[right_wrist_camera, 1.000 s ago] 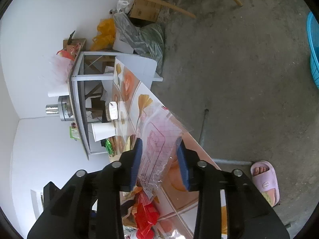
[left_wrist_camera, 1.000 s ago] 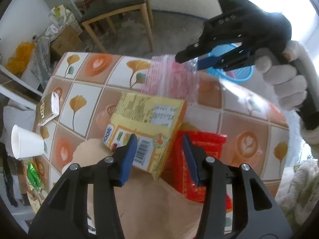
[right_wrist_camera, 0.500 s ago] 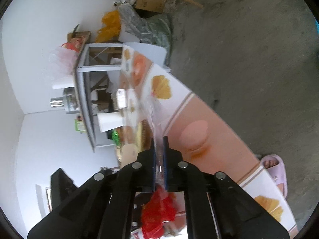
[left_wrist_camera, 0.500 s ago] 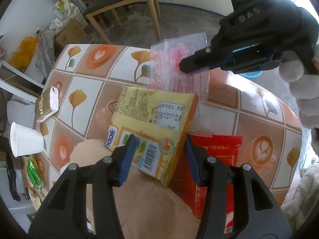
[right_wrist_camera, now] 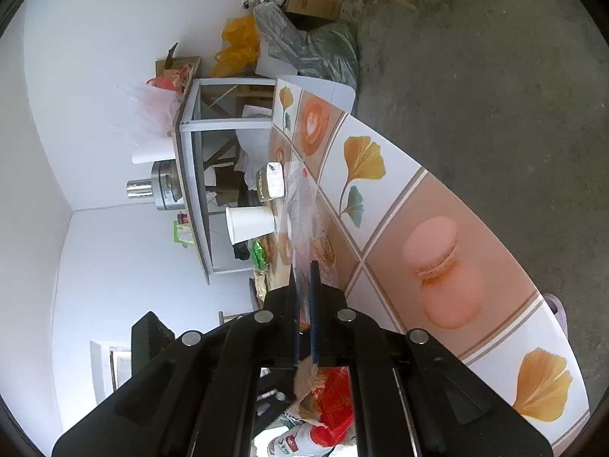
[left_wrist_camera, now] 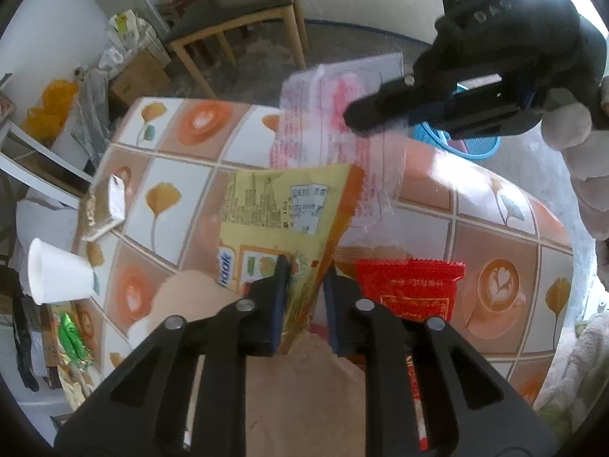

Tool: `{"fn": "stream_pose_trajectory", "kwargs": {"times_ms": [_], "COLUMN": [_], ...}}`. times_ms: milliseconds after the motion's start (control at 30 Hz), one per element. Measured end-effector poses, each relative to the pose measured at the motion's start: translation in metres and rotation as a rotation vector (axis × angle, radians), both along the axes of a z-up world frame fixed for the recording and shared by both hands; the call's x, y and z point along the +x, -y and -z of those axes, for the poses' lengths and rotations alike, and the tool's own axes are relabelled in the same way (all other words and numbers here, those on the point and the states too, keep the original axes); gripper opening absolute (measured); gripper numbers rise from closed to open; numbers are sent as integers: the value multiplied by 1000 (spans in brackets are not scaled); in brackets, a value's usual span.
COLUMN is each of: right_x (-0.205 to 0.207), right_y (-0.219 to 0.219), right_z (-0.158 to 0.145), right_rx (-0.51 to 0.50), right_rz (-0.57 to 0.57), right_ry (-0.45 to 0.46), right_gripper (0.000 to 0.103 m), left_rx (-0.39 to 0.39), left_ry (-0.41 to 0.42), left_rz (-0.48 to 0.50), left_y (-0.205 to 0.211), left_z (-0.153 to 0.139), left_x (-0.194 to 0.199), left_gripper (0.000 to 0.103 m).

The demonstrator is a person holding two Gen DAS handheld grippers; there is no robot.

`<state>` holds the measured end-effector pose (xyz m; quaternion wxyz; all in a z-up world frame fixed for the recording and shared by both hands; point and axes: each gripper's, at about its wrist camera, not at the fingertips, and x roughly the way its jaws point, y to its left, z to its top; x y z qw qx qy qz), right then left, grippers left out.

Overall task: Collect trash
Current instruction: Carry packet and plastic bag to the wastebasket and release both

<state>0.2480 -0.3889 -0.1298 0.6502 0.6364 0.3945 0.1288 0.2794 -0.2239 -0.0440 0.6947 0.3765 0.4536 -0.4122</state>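
Left gripper (left_wrist_camera: 304, 285) has just been closing, jaws narrow on the lower corner of the yellow printed snack wrapper (left_wrist_camera: 281, 209) over the tiled-pattern table (left_wrist_camera: 495, 213). Right gripper (right_wrist_camera: 303, 304) is clamped on the thin clear plastic bag with pink print (left_wrist_camera: 335, 133), lifted above the table. Risk: corner grip is shallow, so the wrapper may slip; the limp bag could tear or snag.

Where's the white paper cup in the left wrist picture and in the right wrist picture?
Left wrist view: the white paper cup lies on its side at the far left edge, on the patterned tabletop.
Right wrist view: the cup is left of centre, above the right gripper.
Shared landmark: the small open carton, close beside the cup in both views.
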Motion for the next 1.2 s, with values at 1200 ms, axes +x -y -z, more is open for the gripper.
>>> {"fn": "stream_pose_trajectory", "kwargs": {"times_ms": [1200], "right_x": [-253], "right_y": [149], "right_z": [-32], "right_rx": [-293], "right_rz": [462], "right_ry": [-44], "right_gripper": [5], "left_rx": [-363], "left_ry": [-224], "left_rz": [9], "left_y": [116], "left_z": [-112], "left_x": [-91], "left_gripper": [8]}}
